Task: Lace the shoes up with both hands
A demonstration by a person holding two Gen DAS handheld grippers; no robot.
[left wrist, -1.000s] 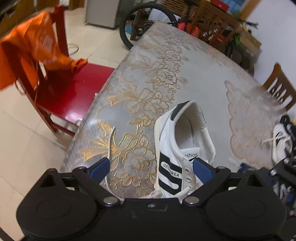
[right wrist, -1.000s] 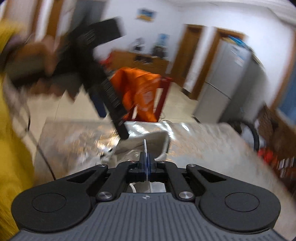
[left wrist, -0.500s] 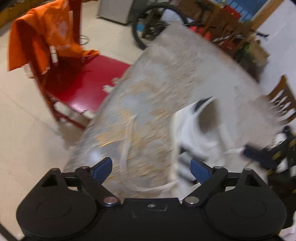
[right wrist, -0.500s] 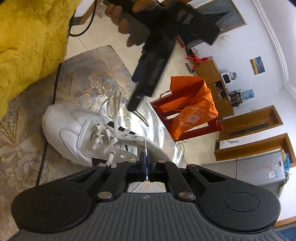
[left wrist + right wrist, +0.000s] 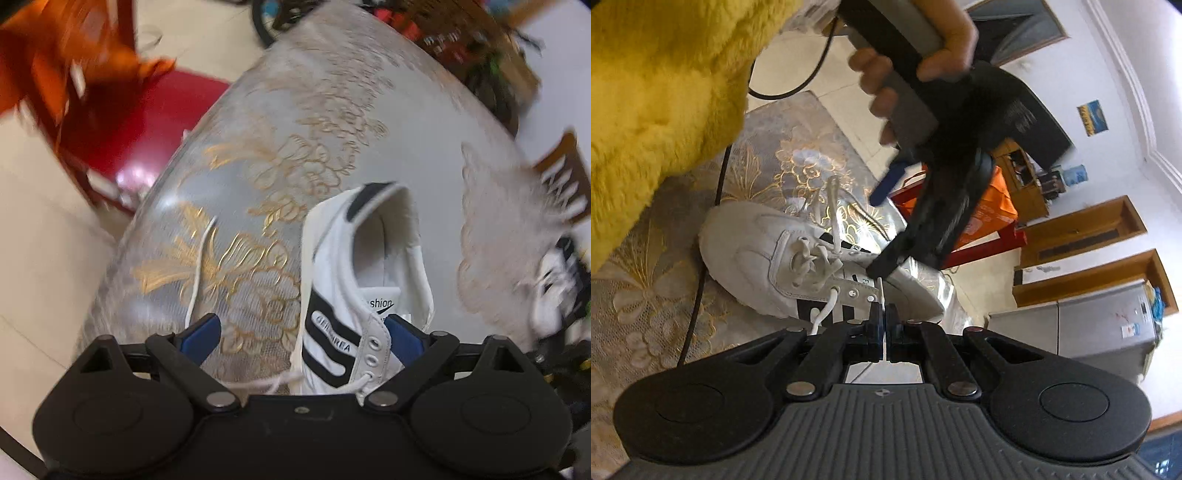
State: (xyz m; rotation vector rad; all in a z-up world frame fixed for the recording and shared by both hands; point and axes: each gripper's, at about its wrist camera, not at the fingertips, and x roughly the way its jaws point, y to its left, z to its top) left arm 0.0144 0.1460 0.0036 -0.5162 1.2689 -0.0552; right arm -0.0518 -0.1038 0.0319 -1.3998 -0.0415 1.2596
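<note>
A white shoe (image 5: 354, 266) with black stripes lies on the lace-patterned tablecloth (image 5: 332, 110), heel away from me. My left gripper (image 5: 302, 338) hangs open over its upper eyelets, its right pad by the tongue. One loose lace end (image 5: 199, 266) trails on the cloth to the left. In the right wrist view the shoe (image 5: 757, 254) lies toe to the left, partly laced. My right gripper (image 5: 884, 321) is shut on the other lace end (image 5: 881, 291), whose tip sticks up between the pads. A hand holds the left gripper (image 5: 877, 234) just above the shoe.
A second shoe (image 5: 554, 284) lies at the table's right edge. A red chair (image 5: 147, 122) with orange cloth (image 5: 993, 206) stands by the table's left side. A yellow fluffy sleeve (image 5: 665, 92) and a black cable (image 5: 698, 280) cross the near side. A fridge (image 5: 1089, 328) stands beyond.
The right gripper's view has rolled strongly, with the lace end still pinched. The left gripper has dipped closer over the shoe's eyelets, still open.
</note>
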